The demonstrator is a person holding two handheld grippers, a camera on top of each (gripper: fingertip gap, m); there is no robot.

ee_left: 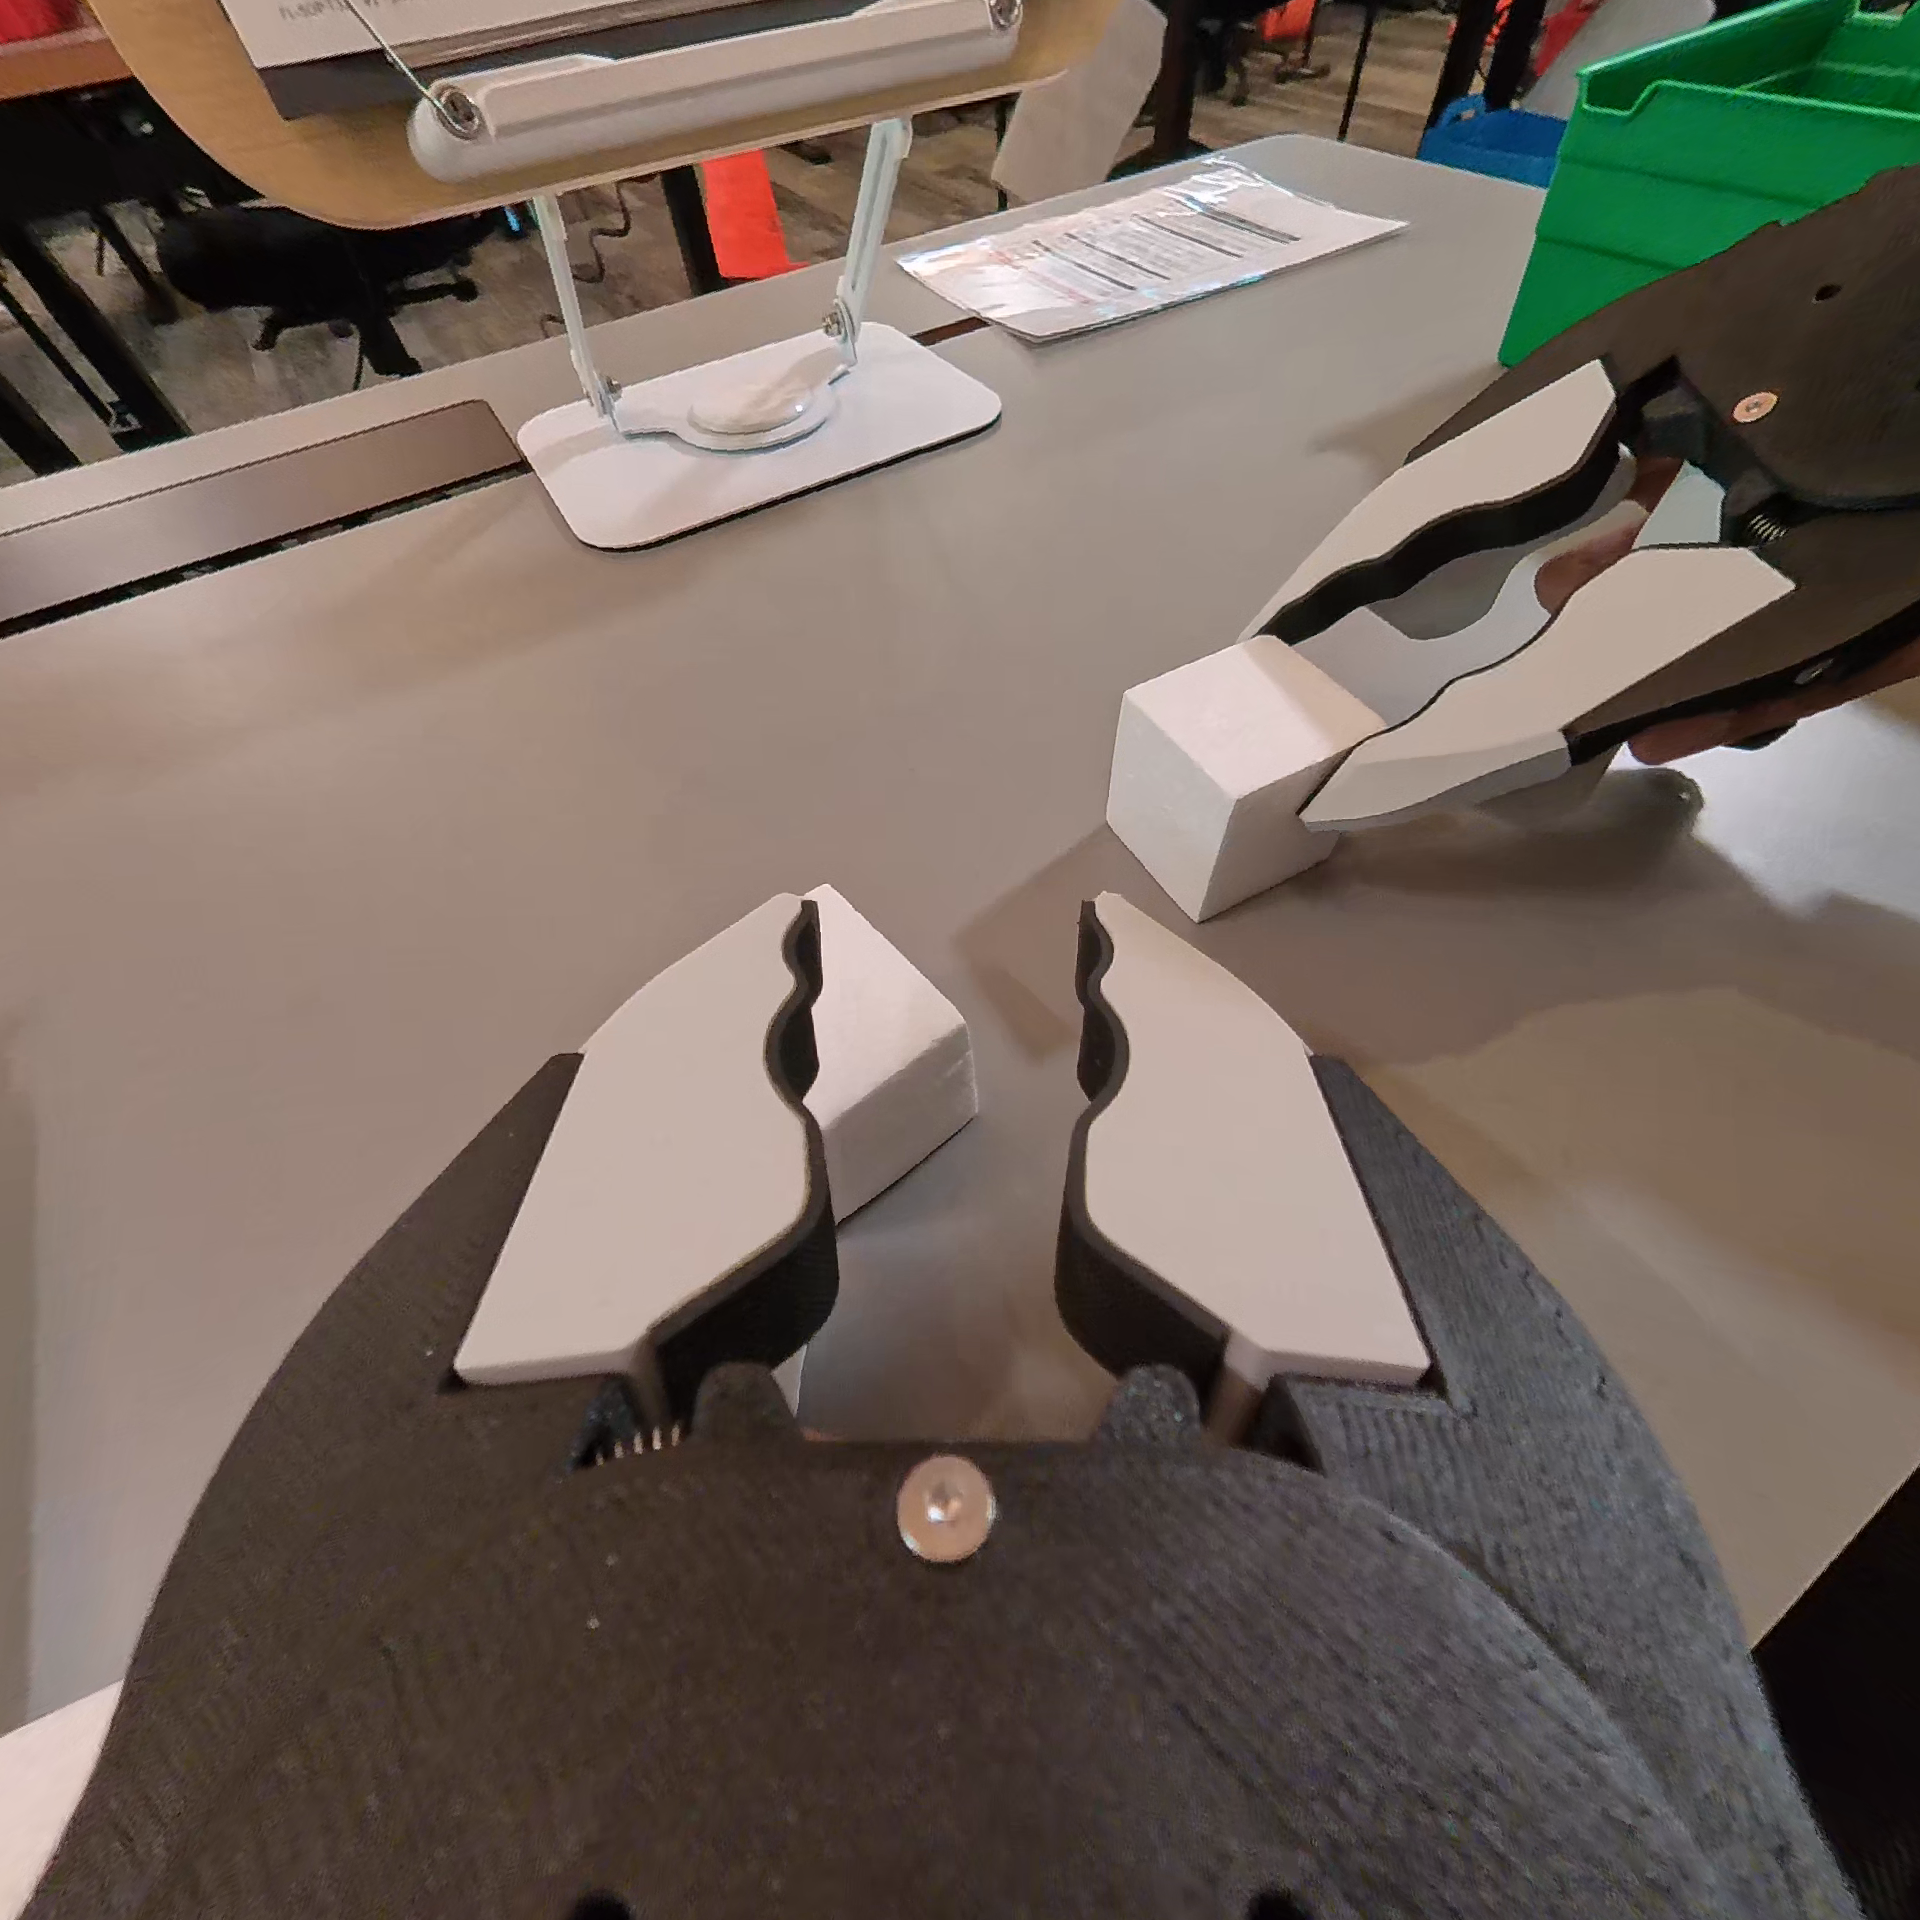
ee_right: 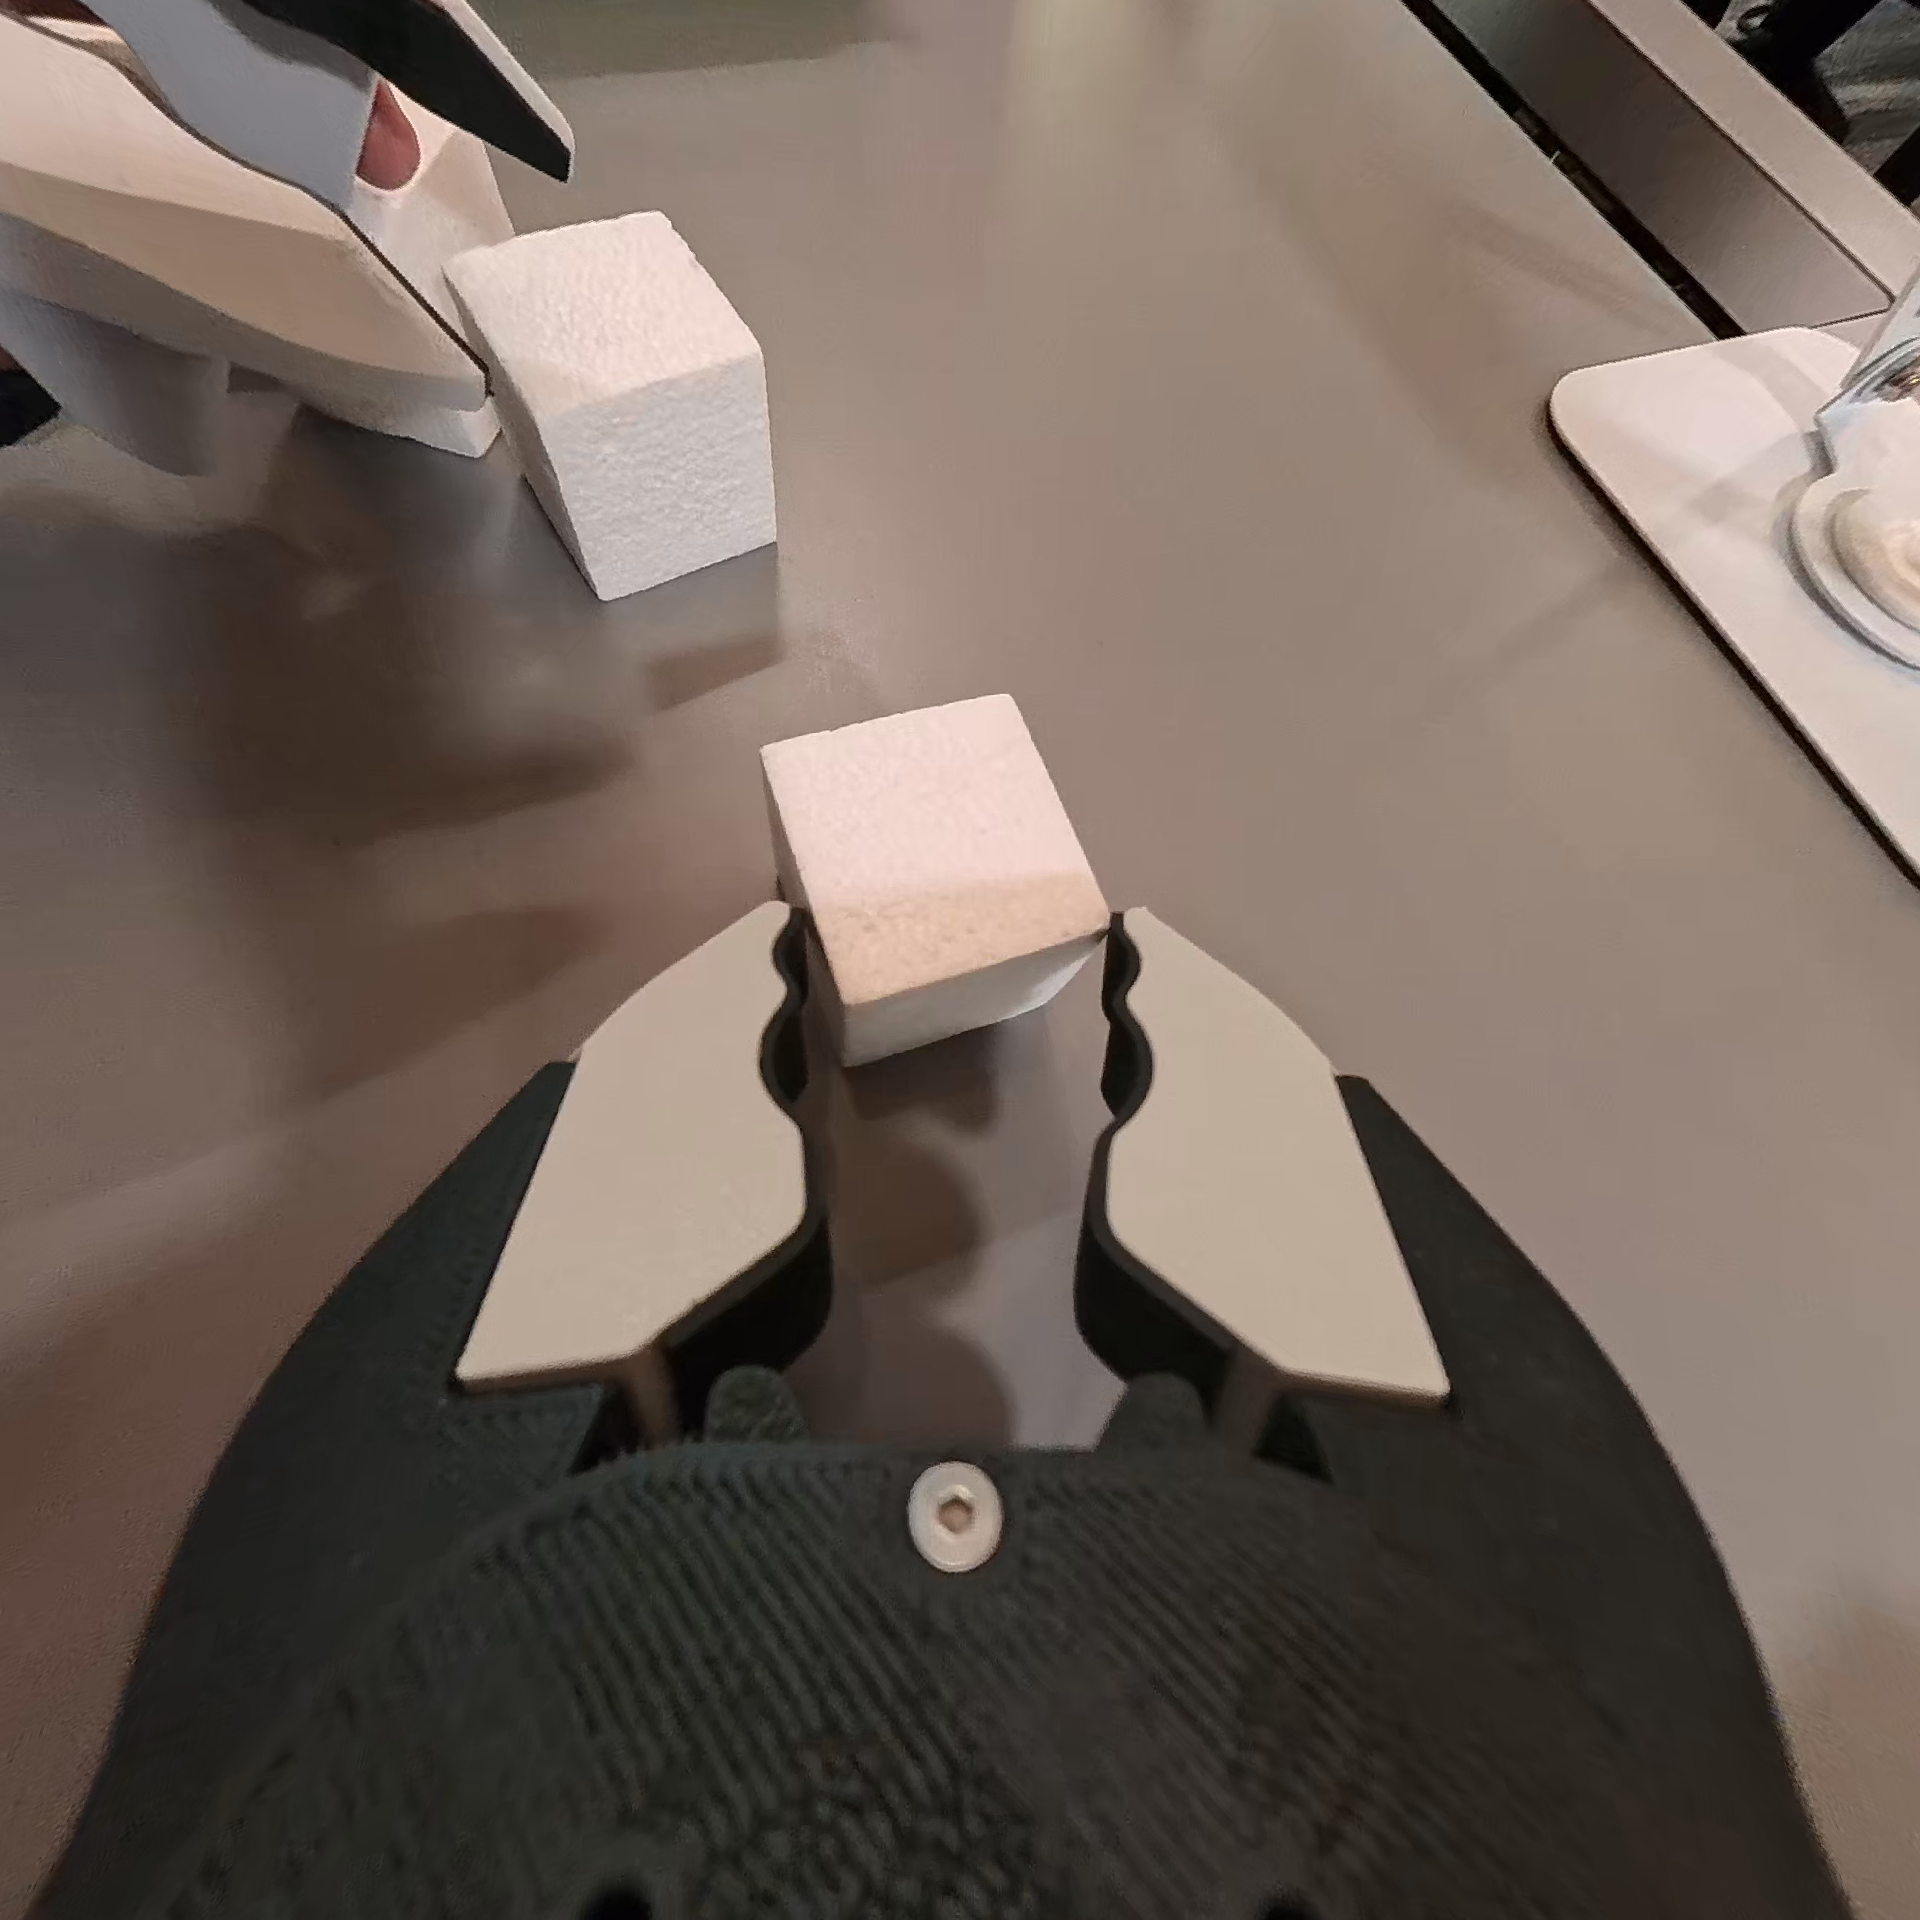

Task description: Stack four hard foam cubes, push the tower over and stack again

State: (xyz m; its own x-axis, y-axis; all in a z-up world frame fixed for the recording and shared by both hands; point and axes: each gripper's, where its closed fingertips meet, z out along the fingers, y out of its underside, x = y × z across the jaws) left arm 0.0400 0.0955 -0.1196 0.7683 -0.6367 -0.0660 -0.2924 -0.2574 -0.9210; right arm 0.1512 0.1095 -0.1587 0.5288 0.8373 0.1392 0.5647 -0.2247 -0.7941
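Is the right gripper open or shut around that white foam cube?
Open. The right gripper has its fingers spread to either side of the foam cube, with a gap on the right side, so it is not clamped.

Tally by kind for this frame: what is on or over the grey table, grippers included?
white foam cubes: 2
grippers: 2, left gripper and right gripper, both open
white stand: 1
plastic-sleeved sheet: 1
green bin: 1
Total: 7
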